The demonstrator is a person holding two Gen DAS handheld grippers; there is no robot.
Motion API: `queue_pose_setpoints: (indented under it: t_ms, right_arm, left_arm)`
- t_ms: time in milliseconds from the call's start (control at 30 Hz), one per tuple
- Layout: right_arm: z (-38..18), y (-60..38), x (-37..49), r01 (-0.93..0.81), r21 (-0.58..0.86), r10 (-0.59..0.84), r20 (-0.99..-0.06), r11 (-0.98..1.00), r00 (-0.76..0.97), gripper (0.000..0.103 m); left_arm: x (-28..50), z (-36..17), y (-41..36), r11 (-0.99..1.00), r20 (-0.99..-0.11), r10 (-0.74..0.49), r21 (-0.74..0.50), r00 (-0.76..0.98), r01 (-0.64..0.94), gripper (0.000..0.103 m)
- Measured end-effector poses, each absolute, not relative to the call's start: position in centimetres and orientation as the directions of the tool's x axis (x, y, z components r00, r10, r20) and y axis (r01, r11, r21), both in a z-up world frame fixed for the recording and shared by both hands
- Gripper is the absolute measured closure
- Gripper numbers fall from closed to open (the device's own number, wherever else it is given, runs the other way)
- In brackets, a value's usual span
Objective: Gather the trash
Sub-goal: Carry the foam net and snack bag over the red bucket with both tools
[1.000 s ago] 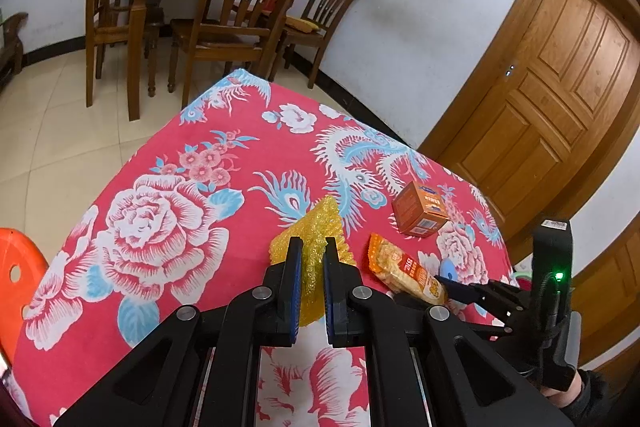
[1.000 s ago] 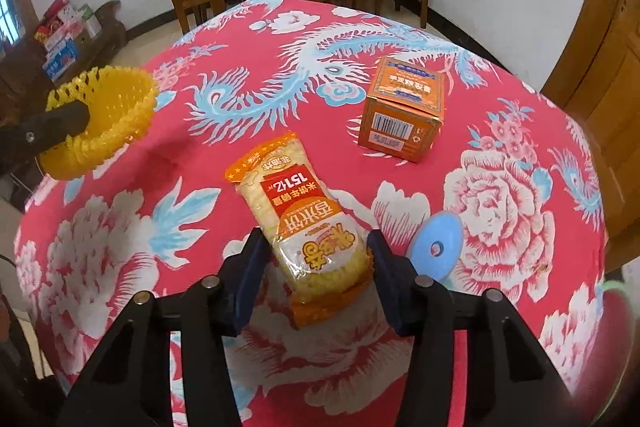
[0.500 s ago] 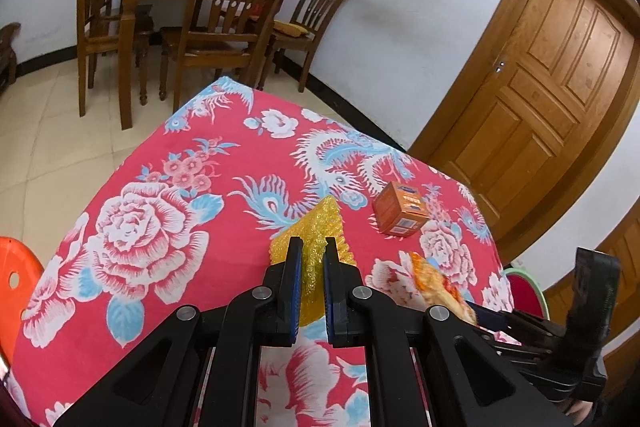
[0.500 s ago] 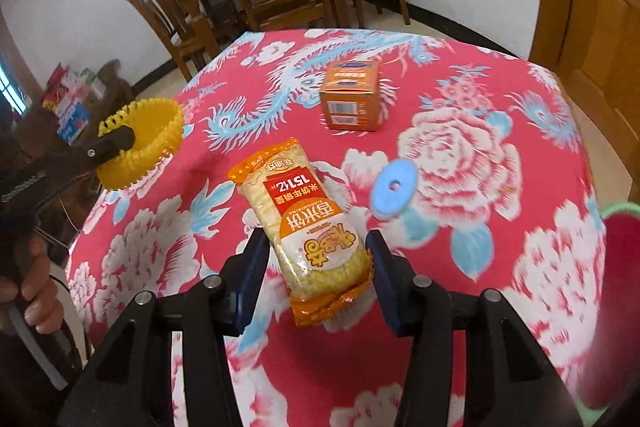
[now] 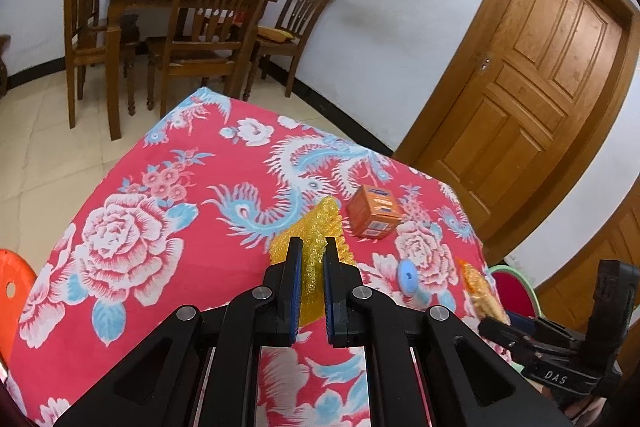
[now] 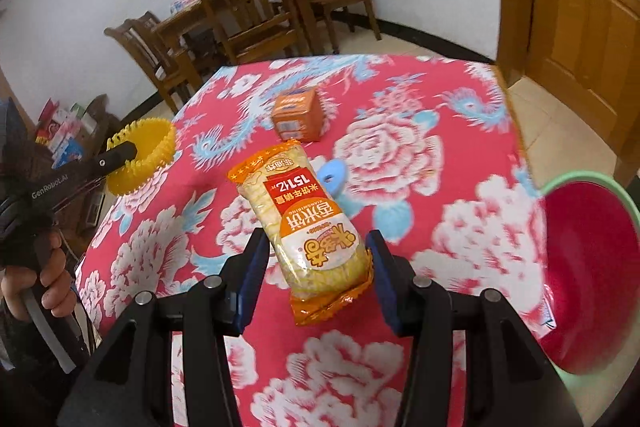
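Left gripper clamped on yellow foam net; right gripper gripping cracker packet.

The tablecloth is red, patterned with pink-and-white roses, light blue leaves and white-and-blue phoenixes. The foam net is bright yellow. The snack packet is orange and pale yellow, printed with a red panel and white lettering. The box is orange with a white label. The disc is light blue. The bin is red inside with a pale green rim. The gripper pads are blue on black fingers. The door is seen in warm brown wood.
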State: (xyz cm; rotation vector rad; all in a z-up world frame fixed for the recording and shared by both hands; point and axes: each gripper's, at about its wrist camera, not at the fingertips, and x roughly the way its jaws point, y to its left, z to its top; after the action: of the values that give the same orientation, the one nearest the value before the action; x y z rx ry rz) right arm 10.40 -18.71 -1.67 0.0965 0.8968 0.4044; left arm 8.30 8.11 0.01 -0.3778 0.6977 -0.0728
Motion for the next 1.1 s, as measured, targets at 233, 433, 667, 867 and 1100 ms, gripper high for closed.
queue_pose_setpoints:
  t_ms: [233, 433, 667, 867, 1100]
  right_arm:
    - [-0.4, -23.1, 9.3, -0.221, 0.257, 0.339, -0.714, 0.941, 0.612, 0.051]
    - [0.2, -26.2, 8.4, -0.165, 0.263, 0.306, -0.704, 0.95, 0.641, 0.051]
    - [0.0, -29.1, 7.4, -0.111, 0.278, 0.279, -0.696, 0.954, 0.661, 0.051]
    - [-0.2, -31.9, 6.6, -0.058, 0.295, 0.254, -0.69, 0.954, 0.678, 0.051]
    - [0.1, -35.3, 5.3, 0.003, 0.302, 0.212, -0.675, 0.953, 0.706, 0.051]
  left_arm:
    - [8.6, 1.1, 5.6, 0.935, -0.599, -0.223, -0.355, 0.769, -0.006, 0.094]
    - [8.8, 1.7, 3.0, 0.937, -0.598, -0.255, -0.346, 0.759, 0.042, 0.094]
    - [9.1, 2.1, -0.2, 0.938, -0.603, -0.292, -0.33, 0.742, 0.101, 0.094]
    - [9.4, 2.5, -3.1, 0.936, -0.605, -0.324, -0.319, 0.727, 0.152, 0.094]
    - [10.2, 3.1, -6.4, 0.927, -0.602, -0.364, -0.308, 0.711, 0.213, 0.094]
